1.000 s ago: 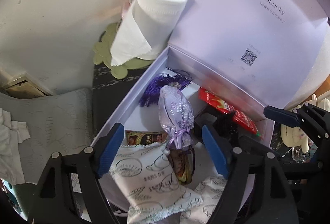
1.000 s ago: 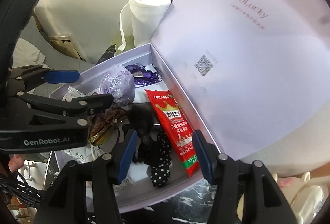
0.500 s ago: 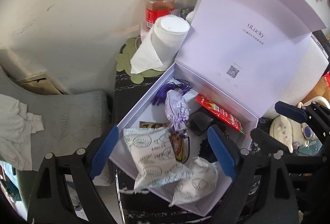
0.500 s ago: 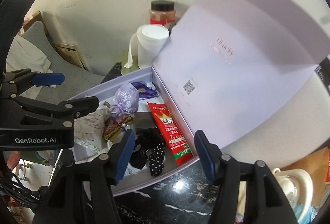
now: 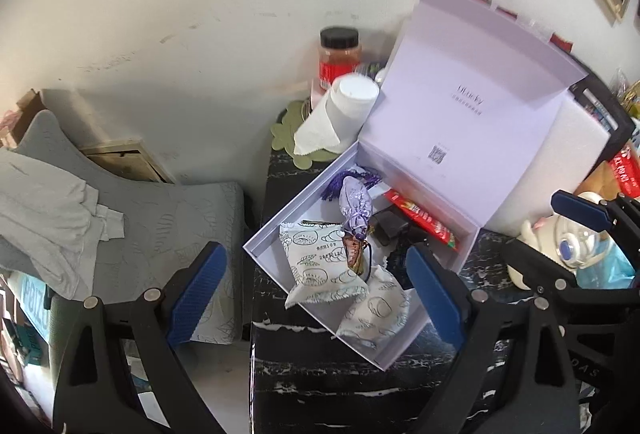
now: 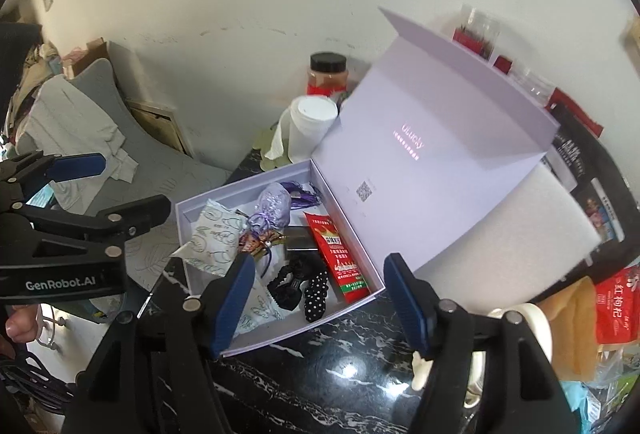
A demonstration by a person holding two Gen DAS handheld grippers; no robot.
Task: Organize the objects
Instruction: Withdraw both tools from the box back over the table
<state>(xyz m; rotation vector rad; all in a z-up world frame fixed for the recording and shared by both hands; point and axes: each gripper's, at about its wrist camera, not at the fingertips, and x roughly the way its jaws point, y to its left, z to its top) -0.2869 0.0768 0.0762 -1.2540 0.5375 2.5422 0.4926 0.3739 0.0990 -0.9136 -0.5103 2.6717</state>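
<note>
Both jaws of the left gripper [image 5: 316,290] are spreading apart with nothing gripped. Seen from the left wrist, the lavender box [image 5: 272,230] sits on the black marble table [image 5: 320,374], lid [image 5: 472,114] raised toward 1 o'clock. Inside lie a purple pouch [image 5: 354,202], white snack packets [image 5: 320,258] and a red packet [image 5: 420,214]; a paper roll [image 5: 348,106] stands at 12 o'clock.

From the right wrist, the right gripper [image 6: 320,298] is likewise widening and empty above the box's near edge, a black hair tie [image 6: 290,284] at 11 o'clock.
</note>
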